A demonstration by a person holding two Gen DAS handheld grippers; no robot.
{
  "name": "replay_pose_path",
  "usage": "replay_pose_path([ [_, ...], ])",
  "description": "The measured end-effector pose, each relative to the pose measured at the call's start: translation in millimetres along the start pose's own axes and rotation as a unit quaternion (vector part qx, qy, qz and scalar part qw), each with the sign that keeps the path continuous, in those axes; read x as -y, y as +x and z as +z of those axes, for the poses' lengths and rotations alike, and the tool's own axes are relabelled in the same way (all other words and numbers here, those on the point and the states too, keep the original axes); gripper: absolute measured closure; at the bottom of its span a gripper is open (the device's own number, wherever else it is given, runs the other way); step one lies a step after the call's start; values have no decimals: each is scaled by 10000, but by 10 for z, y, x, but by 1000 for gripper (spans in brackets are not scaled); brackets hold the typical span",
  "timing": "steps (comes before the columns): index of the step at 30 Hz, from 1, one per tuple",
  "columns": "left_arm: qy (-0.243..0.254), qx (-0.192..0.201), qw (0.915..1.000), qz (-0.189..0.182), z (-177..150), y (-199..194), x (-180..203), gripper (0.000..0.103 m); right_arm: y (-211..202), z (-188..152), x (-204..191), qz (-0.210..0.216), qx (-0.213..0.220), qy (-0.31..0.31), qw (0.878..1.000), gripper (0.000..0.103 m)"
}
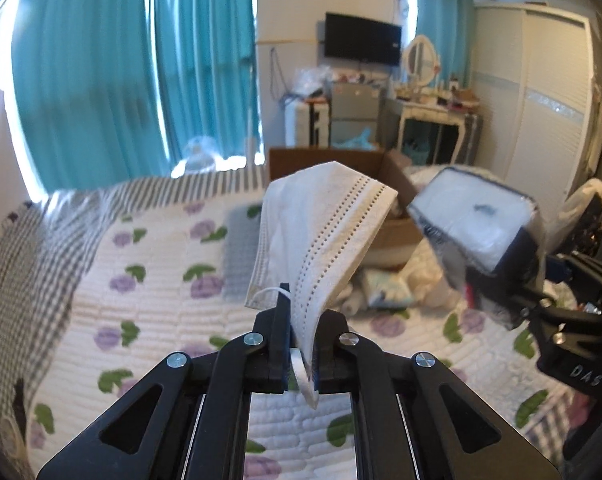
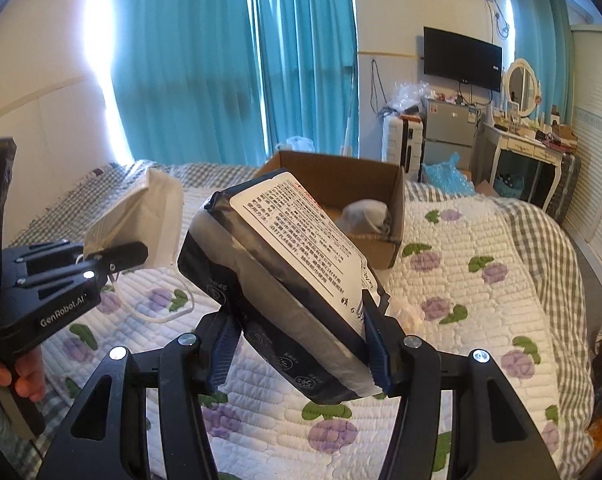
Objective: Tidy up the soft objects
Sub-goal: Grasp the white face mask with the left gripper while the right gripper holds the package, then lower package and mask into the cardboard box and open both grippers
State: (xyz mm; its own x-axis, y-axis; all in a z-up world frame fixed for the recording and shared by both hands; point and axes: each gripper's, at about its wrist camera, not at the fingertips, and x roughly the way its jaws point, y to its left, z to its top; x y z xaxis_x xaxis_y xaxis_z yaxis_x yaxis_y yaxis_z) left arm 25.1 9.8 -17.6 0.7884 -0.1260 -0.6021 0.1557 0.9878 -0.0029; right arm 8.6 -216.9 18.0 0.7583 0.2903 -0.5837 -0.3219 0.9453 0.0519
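While both tools hang above the floral quilt (image 2: pixel 461 280), the left gripper (image 1: pixel 303 344) pinches a white face mask (image 1: pixel 321 224) between nearly closed jaws, and the right gripper (image 2: pixel 301 344), jaws spread wide, clamps a dark soft pack (image 2: pixel 285 280). Farther off, a cardboard box (image 2: pixel 397 216) sits on the bed, a bundle inside.

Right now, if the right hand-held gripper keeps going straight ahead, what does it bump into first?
Probably the cardboard box on the bed. The right hand-held gripper, shut on the tissue pack, points toward its open top. Depth is hard to judge, so the pack might just pass over the near wall.
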Motion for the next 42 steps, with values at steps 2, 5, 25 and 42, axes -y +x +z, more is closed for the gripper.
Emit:
replay_pose_path([
  [2, 82, 111, 9999, -21, 120, -35, 29, 97, -29, 78, 11, 4, 82, -23, 10000, 48],
  [5, 209, 251, 9995, 9, 312, -31, 75, 97, -51, 271, 44, -4, 230, -112, 9997, 48],
  [25, 717, -24, 9974, -32, 1118, 1542, 162, 88, 1343, 1437, 648, -258, 158, -705, 9971, 48],
  [42, 567, 48, 9983, 123, 992, 1602, 77, 32, 1822, 1401, 838, -160, 234, -383, 9989, 15],
])
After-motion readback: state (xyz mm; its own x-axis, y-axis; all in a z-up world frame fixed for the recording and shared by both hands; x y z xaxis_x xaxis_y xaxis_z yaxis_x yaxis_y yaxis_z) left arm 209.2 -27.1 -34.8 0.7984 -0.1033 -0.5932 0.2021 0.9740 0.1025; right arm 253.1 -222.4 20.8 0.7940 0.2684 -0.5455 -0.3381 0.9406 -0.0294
